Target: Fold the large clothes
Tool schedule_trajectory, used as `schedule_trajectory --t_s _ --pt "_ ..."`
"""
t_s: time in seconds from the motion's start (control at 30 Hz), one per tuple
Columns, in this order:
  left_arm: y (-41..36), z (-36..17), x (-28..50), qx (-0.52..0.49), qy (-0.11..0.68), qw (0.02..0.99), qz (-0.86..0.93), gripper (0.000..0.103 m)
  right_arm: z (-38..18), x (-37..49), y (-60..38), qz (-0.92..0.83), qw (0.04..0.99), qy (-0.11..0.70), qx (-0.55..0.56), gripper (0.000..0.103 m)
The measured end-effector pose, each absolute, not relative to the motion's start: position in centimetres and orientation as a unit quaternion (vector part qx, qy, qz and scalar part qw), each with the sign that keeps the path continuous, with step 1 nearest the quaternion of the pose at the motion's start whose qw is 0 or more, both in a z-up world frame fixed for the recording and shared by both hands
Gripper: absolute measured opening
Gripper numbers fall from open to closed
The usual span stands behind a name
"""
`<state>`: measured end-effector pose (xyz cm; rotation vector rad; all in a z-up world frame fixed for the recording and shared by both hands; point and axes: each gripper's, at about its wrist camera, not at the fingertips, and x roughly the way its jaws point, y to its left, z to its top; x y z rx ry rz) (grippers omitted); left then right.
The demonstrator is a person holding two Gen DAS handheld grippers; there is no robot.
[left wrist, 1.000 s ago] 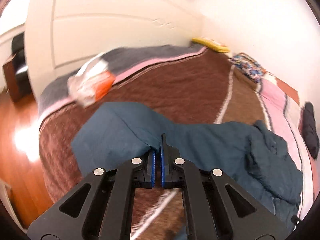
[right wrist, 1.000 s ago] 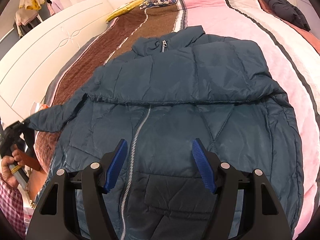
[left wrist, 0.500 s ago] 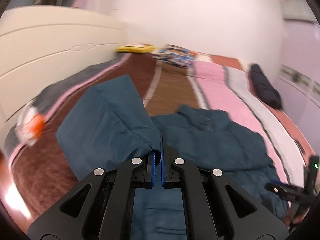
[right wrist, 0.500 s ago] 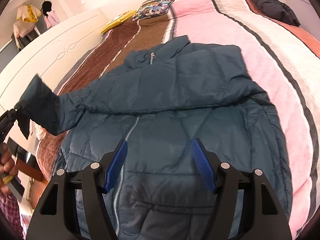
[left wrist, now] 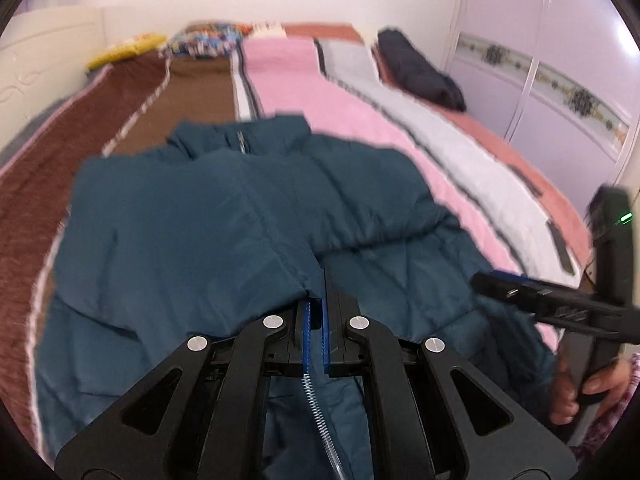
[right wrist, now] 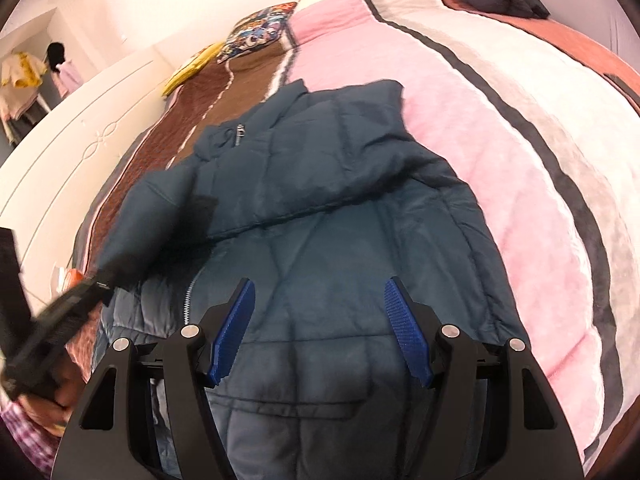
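Teal jacket sleeve (left wrist: 192, 240) in left gripper (left wrist: 315, 320), over jacket front.

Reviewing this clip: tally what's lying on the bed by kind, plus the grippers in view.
Teal puffer jacket: 1
Dark bundled garment at the far edge of the bed: 1
Cushions at the head end: 2, one patterned cushion and one yellow cushion
Grippers: 2, the left gripper and the right gripper
Total: 6
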<state>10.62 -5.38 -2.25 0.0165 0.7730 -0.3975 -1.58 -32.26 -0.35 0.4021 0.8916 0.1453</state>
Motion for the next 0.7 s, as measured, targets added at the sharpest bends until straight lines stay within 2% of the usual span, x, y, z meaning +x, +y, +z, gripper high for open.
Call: schedule_trajectory --t_s 0.1,0.17,0.23,0.43,0.7 --pt "-5.9 -5.0 11.5 0.012 0.425 0.884 -0.193 0.024 -0.9 -1.5 -32.4 0.071 0.875 0.436 0.197 0.067" --pt "-5.8 -6.0 11.2 0.016 0.45 0.869 -0.203 0.044 -1.0 -1.5 -32.2 0.075 0.874 0.439 0.193 0.067" --pt "-5.2 -5.8 10.4 0.013 0.451 0.864 -0.222 0.052 -1.1 -1.4 -31.8 0.079 0.874 0.441 0.187 0.067" --pt "-0.8 -3.5 5.8 -0.001 0.428 0.868 -0.251 0.058 -0.2 -0.7 -28.1 0.122 0.874 0.444 0.152 0.067" --pt "8.1 -2.7 2.2 -0.061 0.422 0.89 -0.164 0.058 2.8 -0.9 -16.4 0.22 0.883 0.415 -0.006 0.071"
